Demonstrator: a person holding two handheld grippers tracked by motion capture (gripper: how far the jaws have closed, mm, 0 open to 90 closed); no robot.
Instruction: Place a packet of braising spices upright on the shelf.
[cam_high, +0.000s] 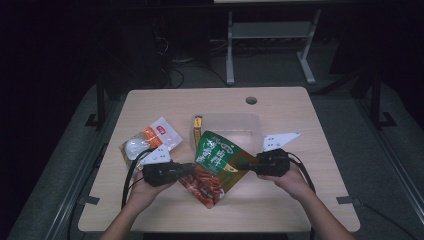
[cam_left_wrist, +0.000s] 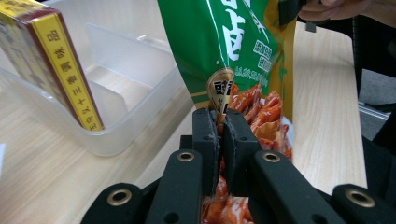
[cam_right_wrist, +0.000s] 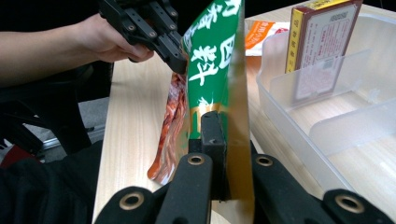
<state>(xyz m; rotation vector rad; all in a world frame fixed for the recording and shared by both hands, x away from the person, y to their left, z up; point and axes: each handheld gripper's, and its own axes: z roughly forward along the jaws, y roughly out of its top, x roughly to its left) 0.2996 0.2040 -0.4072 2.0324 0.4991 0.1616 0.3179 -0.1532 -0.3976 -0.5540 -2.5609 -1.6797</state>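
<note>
dark room all around, with a light wooden table (cam_high: 300, 130) lit up in the middle of the high view. left gripper (cam_high: 192, 169) sits at lower centre-left of that frame, jaws clamped tight on the lower red edge of a green and red snack bag (cam_high: 216, 162); in the left gripper view (cam_left_wrist: 220, 135) the two black jaws pinch the bag's printed edge between them. right gripper (cam_high: 239, 163) is just right of centre, jaws closed onto the bag's opposite gold-edged side, and the right gripper view (cam_right_wrist: 215, 135) has the foil pressed flat between the pads. so the bag hangs stretched between the two, at the centre of the table's near half, right in front of a clear plastic bin (cam_high: 250, 125). a yellow and red box (cam_high: 198, 131) stands upright at the bin's left end. further out to the left, a white and orange packet (cam_high: 150, 141) lies flat on the table, near the left hand (cam_high: 142, 192).
</note>
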